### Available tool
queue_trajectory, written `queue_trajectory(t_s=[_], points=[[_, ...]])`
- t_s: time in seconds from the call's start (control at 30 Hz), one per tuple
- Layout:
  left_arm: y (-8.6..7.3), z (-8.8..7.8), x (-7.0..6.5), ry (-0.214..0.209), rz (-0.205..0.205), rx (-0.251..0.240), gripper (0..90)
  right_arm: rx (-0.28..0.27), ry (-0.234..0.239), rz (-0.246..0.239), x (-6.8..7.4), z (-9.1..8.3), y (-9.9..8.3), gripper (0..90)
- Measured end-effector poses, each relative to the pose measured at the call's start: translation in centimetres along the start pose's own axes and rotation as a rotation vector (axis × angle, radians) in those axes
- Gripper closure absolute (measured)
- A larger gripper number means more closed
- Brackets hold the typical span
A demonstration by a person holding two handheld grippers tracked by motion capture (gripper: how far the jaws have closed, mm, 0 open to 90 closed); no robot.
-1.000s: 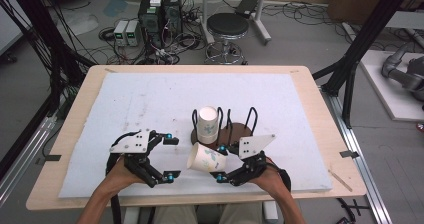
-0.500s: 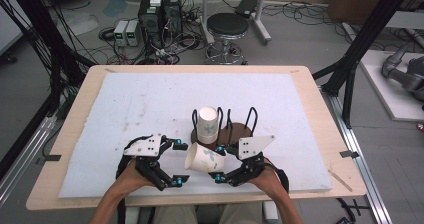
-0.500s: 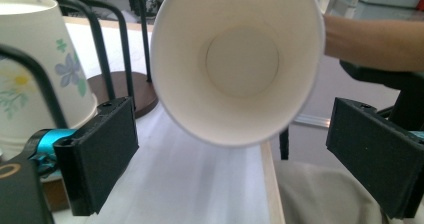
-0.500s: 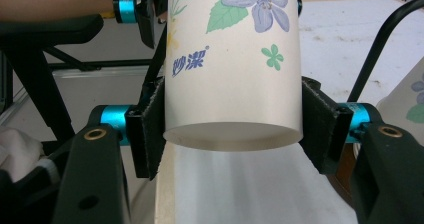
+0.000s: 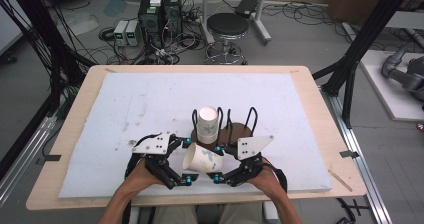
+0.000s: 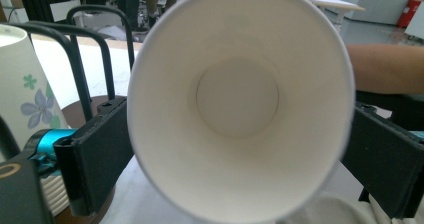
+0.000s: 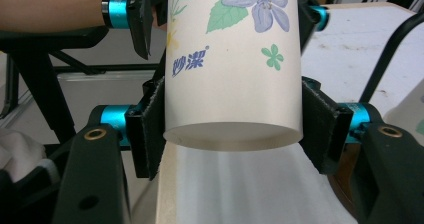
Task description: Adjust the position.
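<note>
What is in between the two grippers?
A flowered paper cup lies on its side between the left gripper and the right gripper in the high view. The right gripper pinches its base; its open mouth faces the left gripper.

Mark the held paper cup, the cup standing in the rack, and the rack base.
Held paper cup (image 7: 232, 59): right gripper view, printed side wall.
Standing cup (image 5: 207, 125): high view, side wall.
Rack base (image 5: 241, 131): high view, bare brown disc right of the standing cup.
</note>
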State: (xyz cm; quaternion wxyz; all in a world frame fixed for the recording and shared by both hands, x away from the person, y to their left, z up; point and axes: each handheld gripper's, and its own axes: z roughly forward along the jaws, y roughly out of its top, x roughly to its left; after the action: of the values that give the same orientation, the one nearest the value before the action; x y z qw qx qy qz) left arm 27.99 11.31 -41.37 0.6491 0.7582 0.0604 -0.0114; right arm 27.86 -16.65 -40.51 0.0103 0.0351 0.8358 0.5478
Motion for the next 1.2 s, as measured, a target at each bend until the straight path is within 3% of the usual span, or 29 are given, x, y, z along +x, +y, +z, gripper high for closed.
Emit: queue_trajectory(t_s=[0.7,1.0,1.2], points=[[-0.35,0.69,0.11,-0.015,-0.017,-0.024,9.3,-0.012,0.010,-0.024,0.02,0.36,-0.04,37.0],[-0.36,0.42,0.12,-0.053,0.014,-0.043,27.8,-0.006,0.018,-0.024,0.12,0.61,-0.13,37.1],[-0.37,0.33,0.09,-0.051,0.024,-0.040,30.6,-0.006,0.021,-0.031,0.13,0.68,-0.14,37.4]])
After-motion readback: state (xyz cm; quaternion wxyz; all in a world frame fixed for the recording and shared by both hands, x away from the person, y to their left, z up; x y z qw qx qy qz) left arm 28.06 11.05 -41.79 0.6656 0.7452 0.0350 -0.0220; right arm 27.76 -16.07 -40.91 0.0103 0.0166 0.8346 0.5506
